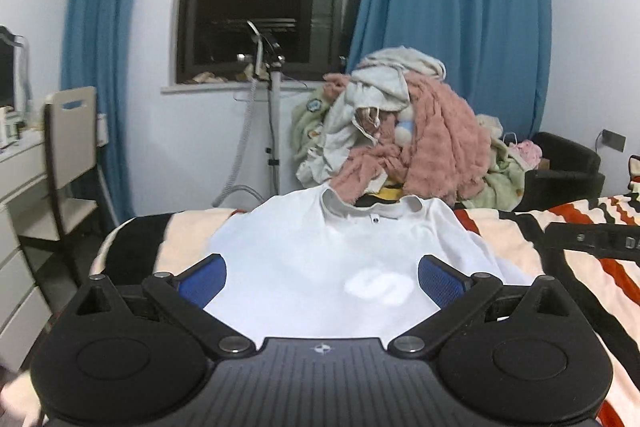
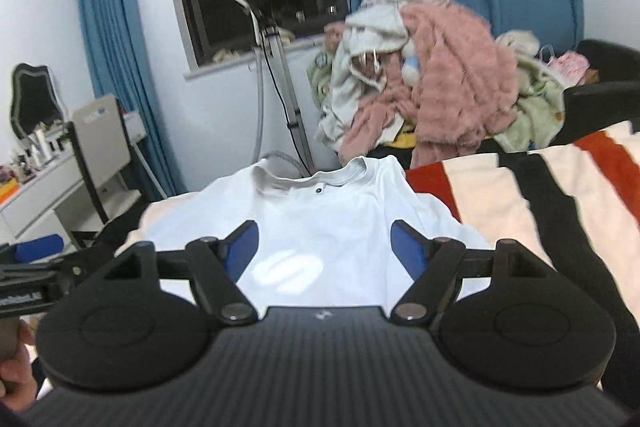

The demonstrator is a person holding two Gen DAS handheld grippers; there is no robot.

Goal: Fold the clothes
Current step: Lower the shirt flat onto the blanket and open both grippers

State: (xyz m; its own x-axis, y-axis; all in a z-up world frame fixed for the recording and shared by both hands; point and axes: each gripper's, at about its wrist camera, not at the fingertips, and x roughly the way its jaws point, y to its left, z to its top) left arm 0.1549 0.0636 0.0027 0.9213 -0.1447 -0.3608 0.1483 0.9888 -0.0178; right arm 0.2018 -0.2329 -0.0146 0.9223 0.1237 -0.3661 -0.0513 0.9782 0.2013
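A white T-shirt (image 1: pixel 320 247) with a pale logo lies on the striped bed cover, collar away from me; it also shows in the right wrist view (image 2: pixel 320 219). Its sides look folded in. My left gripper (image 1: pixel 322 273) is open and empty, hovering over the shirt's lower part, blue pads (image 1: pixel 208 279) wide apart. My right gripper (image 2: pixel 324 245) is open and empty over the same shirt. The right gripper's body shows at the right edge of the left wrist view (image 1: pixel 592 241), and the left gripper at the left edge of the right wrist view (image 2: pixel 40 259).
A heap of clothes (image 1: pixel 400 123) in pink, grey and green is piled past the shirt's collar. The striped blanket (image 2: pixel 520 211) covers the bed to the right. A garment steamer stand (image 1: pixel 274 115), a chair (image 1: pixel 68 139) and a white desk (image 1: pixel 16 167) stand at the left.
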